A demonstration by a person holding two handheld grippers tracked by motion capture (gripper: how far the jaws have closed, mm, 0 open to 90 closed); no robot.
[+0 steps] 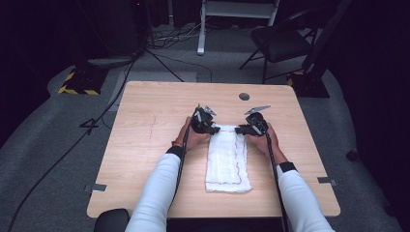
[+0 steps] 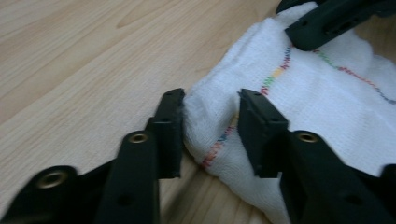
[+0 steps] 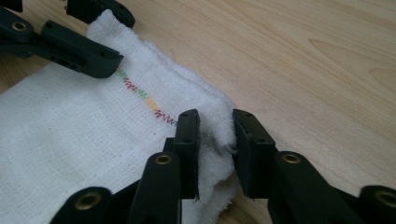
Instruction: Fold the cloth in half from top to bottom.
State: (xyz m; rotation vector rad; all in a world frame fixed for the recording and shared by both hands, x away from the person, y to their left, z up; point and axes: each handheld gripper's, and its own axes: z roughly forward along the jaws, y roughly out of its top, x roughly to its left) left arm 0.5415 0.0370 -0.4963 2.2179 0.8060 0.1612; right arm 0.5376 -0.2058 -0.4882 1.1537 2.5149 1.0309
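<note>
Pinching both far corners of the folded white cloth.
Left gripper and right gripper each clamping cloth bunched between narrowed jaws.

Soft woven white cloth, matt wood-grain tbl

Probably a studio: dark drapes, floor cables, folding chair.

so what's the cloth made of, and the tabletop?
Cloth: looks like white woven cotton gauze, matte, with a visible grid weave, fuzzy edges and multicolour zigzag stitching. Tabletop: pale wood grain with a smooth low sheen; could be laminate rather than solid wood.
</note>
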